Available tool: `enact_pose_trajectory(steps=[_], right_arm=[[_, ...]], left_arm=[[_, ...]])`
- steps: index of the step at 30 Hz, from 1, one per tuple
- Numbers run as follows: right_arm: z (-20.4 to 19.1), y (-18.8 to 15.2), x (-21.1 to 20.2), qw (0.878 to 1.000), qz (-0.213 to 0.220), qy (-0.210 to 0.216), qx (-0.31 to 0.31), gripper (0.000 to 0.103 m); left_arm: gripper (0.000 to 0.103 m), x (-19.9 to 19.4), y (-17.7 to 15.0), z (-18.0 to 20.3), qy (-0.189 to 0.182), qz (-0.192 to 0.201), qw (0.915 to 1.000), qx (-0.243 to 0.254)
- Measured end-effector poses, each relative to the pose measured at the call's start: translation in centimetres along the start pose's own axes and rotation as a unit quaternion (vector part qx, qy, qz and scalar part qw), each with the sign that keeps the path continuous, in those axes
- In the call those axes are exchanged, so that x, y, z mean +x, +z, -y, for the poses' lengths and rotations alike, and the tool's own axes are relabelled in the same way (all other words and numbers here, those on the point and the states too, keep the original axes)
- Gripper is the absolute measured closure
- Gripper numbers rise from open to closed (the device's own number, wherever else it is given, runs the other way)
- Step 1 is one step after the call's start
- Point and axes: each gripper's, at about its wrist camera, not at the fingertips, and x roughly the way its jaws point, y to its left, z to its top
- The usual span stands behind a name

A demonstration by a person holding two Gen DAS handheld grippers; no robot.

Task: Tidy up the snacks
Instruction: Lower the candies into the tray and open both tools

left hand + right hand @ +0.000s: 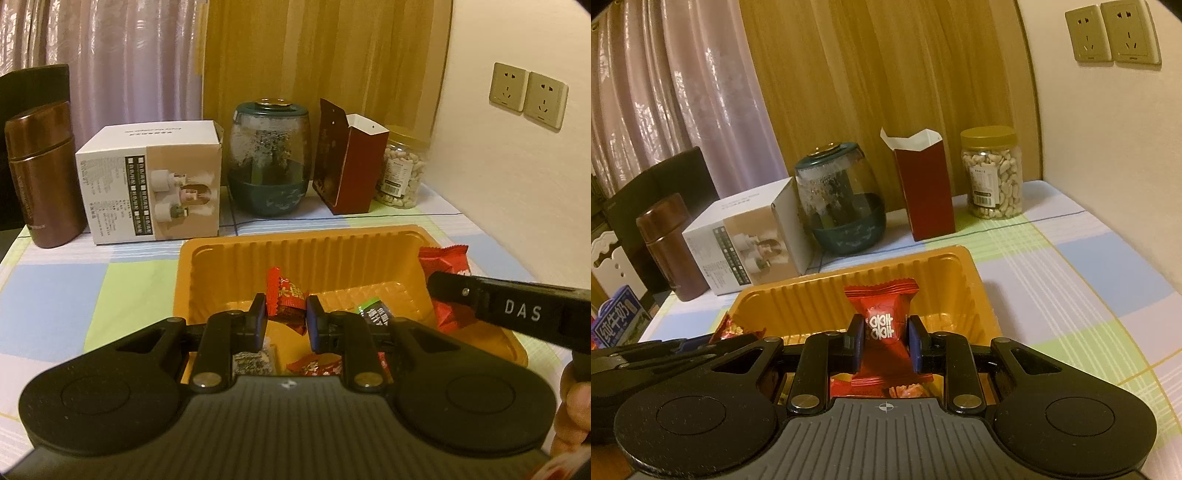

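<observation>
Both grippers are carrying candy over the orange tray (207, 258). Left gripper (286, 317) is pinching an orange-red candy (287, 301), jaws nearly closed. Right gripper (886, 341) is clamping a red candy (882, 314). Next move likely: lowering and releasing inside the tray.

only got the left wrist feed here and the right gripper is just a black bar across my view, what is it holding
Observer: The right gripper is shut on a red wrapped candy with white characters, above the orange tray.
Operator: anything left of the brown flask? my view cuts off there
Observer: Yes, a blue milk carton sits at the table's left edge.
Operator: can you see the nut jar's lid? the red box hides it for me
Observer: Yes, the peanut jar has a gold screw lid, closed.
</observation>
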Motion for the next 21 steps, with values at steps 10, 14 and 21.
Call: enact_pose_trajectory(steps=[10,14,21], right_arm=[[0.08,-0.12,0.03,1.0,-0.001,0.001,0.006,0.078],[0.06,0.0,0.05,1.0,-0.001,0.003,0.006,0.078],[-0.13,0.07,-0.02,1.0,-0.001,0.007,0.005,0.078]], left_arm=[[0.06,0.16,0.31,-0.11,0.003,-0.001,1.0,0.003],[0.06,0.3,0.13,-0.15,0.005,-0.007,1.0,0.004],[0.06,0.3,0.09,-0.06,0.004,-0.008,0.9999,0.007]])
